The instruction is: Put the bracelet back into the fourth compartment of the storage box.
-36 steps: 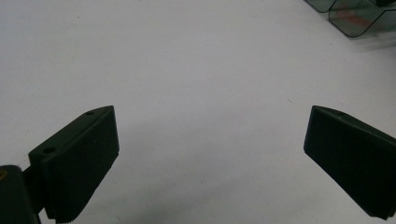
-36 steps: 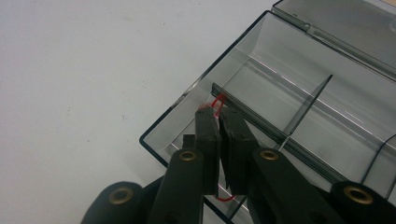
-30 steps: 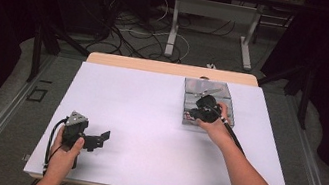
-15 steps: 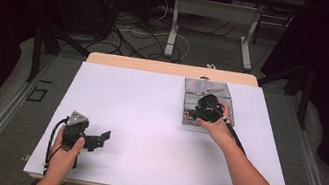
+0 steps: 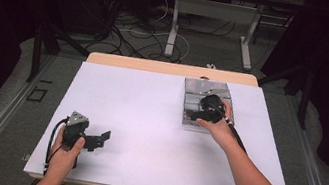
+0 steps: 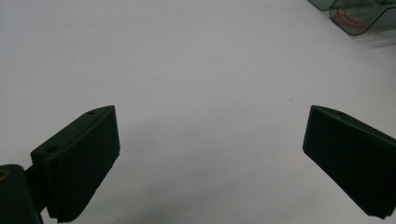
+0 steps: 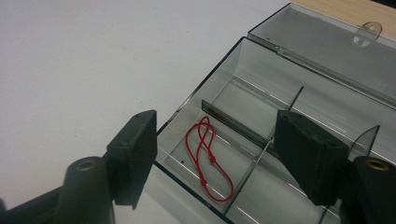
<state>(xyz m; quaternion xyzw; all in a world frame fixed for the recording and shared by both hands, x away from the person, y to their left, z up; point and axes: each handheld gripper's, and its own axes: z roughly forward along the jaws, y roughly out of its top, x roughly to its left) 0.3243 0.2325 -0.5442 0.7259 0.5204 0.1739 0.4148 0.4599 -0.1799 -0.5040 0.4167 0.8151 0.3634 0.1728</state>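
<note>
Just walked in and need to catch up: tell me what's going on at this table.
A person works at a white table with a gripper in each hand. The right gripper hovers open over a clear compartment box whose lid is folded back, above a red string loop lying in one compartment. The left gripper sits open over bare table near the front left, holding nothing.

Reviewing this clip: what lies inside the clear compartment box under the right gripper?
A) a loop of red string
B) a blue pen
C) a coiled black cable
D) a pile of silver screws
A: in the right gripper view a loop of red string lies flat in one near compartment of the open clear box, between the open jaws of the right gripper.
</note>
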